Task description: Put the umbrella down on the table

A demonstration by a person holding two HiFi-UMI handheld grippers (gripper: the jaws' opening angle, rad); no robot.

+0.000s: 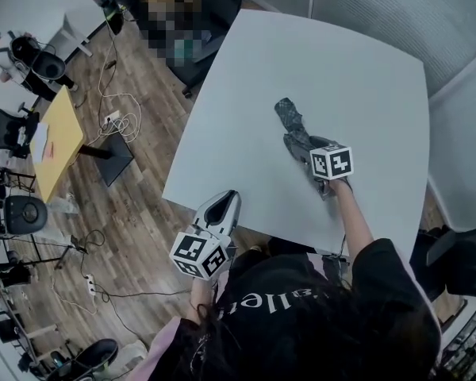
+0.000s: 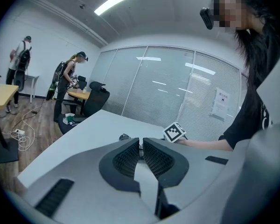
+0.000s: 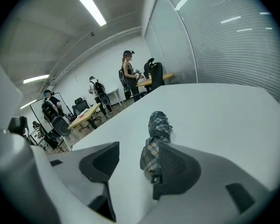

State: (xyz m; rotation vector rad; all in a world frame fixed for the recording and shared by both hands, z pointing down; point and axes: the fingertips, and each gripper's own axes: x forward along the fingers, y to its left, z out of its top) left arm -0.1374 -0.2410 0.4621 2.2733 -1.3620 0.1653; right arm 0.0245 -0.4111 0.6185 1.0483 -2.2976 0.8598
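Though spread, right claw (image 3: 136, 148) over umbrella (image 3: 157, 124)

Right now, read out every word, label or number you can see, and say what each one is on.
"alle": white print on the person's black shirt, partly lost in folds; the rest is unreadable.
Paper notice on the glass wall: too small to read.
Left marker cube and right marker cube: black-and-white squares only, no letters.
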